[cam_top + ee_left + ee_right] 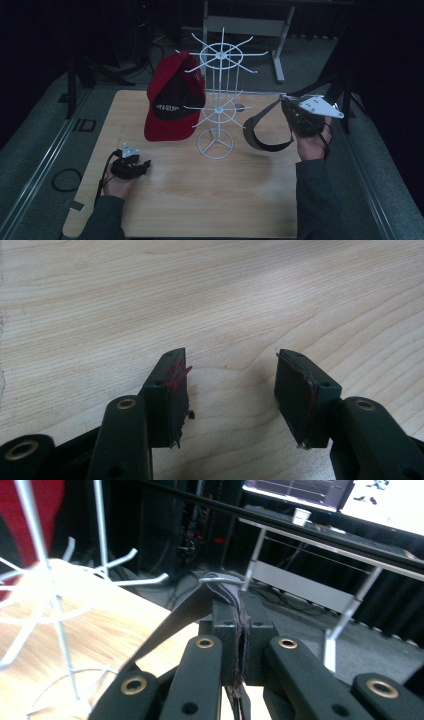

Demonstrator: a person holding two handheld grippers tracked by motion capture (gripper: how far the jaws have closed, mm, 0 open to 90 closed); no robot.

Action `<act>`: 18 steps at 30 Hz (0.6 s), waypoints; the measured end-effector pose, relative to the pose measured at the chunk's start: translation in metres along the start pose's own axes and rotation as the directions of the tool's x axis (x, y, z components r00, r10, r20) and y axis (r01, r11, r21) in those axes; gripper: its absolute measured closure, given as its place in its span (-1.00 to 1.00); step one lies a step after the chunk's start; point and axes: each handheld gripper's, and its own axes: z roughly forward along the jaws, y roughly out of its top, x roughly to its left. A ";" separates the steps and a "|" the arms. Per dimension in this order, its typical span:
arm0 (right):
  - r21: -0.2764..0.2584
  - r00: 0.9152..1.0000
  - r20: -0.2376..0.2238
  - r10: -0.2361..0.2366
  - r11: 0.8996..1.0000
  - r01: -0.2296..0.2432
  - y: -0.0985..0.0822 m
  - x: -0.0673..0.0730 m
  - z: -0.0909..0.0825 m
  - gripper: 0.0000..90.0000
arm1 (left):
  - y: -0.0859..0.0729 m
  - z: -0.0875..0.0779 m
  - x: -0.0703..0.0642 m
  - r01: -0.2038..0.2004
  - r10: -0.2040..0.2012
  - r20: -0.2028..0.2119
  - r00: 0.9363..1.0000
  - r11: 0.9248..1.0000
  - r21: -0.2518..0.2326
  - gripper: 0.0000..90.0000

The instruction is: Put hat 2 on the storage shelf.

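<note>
A white wire hat rack (216, 95) stands at the middle of the wooden table (200, 195). A red cap (172, 100) with a black front hangs on its left prongs. My right gripper (284, 100) is raised to the right of the rack and is shut on the strap of a black visor (260, 134), which dangles below it. In the right gripper view the jaws (239, 605) pinch the dark strap (172, 625), with the rack (55, 605) to the left. My left gripper (145, 164) rests low on the table at front left, open (230, 360) and with nothing between its jaws.
A grey metal table frame (240, 22) stands behind the table. A cable loop (65, 179) lies on the floor at left. Rails run along both sides of the table. A monitor (310, 490) and a paper cup (301, 516) sit on a far desk.
</note>
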 end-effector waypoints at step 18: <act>-0.090 0.995 -0.096 0.032 0.995 -0.040 0.018 0.003 -0.023 0.95 | 0.000 0.000 0.000 0.001 -0.001 0.000 1.000 1.000 -0.002 0.06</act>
